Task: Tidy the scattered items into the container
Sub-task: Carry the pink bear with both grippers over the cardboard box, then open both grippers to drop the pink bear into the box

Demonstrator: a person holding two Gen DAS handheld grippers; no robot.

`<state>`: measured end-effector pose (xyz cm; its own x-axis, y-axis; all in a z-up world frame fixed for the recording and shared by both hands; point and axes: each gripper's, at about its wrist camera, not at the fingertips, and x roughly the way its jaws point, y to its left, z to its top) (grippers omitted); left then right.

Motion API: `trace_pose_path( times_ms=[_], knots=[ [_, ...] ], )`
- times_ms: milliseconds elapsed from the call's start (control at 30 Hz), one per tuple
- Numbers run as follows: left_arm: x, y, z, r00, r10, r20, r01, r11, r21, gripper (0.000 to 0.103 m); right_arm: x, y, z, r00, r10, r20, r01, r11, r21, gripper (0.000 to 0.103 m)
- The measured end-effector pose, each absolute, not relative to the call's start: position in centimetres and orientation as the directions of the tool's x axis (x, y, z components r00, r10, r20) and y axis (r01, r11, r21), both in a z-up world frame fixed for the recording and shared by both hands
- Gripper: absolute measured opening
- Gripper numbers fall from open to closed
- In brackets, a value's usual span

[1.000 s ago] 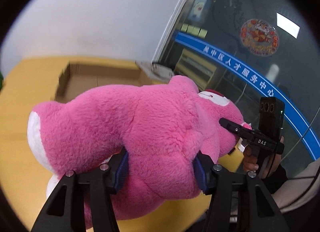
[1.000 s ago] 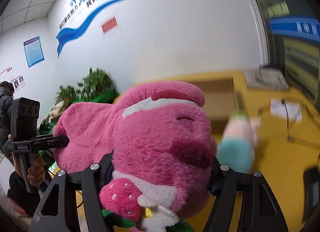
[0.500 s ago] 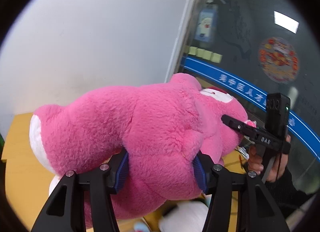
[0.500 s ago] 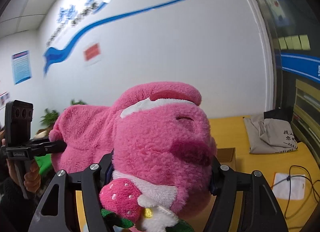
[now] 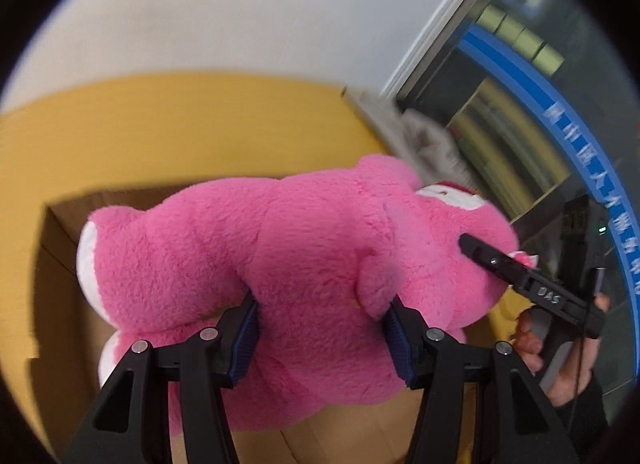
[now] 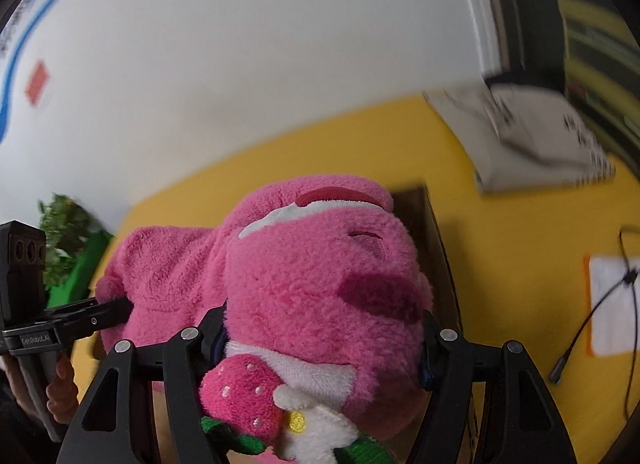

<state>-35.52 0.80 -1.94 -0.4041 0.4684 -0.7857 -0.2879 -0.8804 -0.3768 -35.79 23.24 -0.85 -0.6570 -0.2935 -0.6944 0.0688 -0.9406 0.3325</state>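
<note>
A big pink plush bear [image 5: 312, 244] hangs in the air, carried by both grippers. My left gripper [image 5: 320, 340] is shut on its body, blue pads pressed into the fur. My right gripper [image 6: 320, 338] is shut on the bear's head [image 6: 320, 264], just above the strawberry [image 6: 240, 396] on its chest. Under the bear in the left wrist view is an open cardboard box [image 5: 60, 304]; in the right wrist view only a dark strip of the box [image 6: 438, 264] shows behind the head. Each view shows the other gripper in a hand.
The box stands on a yellow table [image 6: 500, 264] against a white wall. A grey cloth bag [image 6: 520, 135] lies at the back right, with a white sheet [image 6: 612, 304] and a black cable [image 6: 592, 324] nearer. Green plants [image 6: 68, 232] stand at the left. Glass panels [image 5: 520, 123] close the right side.
Both grippers have swung across and tilted down with the bear still held. The box, out of sight half a second ago, now lies under the bear. The grips are unchanged.
</note>
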Motion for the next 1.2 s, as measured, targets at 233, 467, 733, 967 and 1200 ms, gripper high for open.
trace_pose_path(
  times_ms=[233,467,733,967,1200],
  knots=[
    [-37.0,0.6,-4.8,-0.400,0.428,-0.810,-0.269,-0.900,-0.343,0.051,-35.7,23.3,-3.9,-0.609,-0.241,-0.756,0.011,-0.955,0.296,0.074],
    [-36.1,-1.3,-4.2,-0.405,0.406,-0.819,-0.242,-0.912,-0.332,0.061,-37.1,25.0,-4.7,-0.607,-0.299,-0.737,0.051,-0.939,0.339,0.095],
    [-25.9,-6.8,-1.1,-0.439,0.251,-0.863,-0.189,-0.964,-0.185,0.061,-27.3,24.3,1.3,-0.559,-0.420,-0.715,0.292,-0.907,0.305,0.103],
    [-19.6,-9.5,-5.6,-0.304,0.253,-0.919,-0.148,-0.965,-0.217,0.059,-24.1,22.2,-4.3,-0.346,-0.374,-0.860,0.268,-0.918,0.292,0.102],
    [-16.4,-9.7,-6.2,-0.295,0.258,-0.920,-0.136,-0.964,-0.227,0.057,-20.8,21.3,-6.7,-0.325,-0.242,-0.914,0.265,-0.951,0.158,0.099]
  ],
)
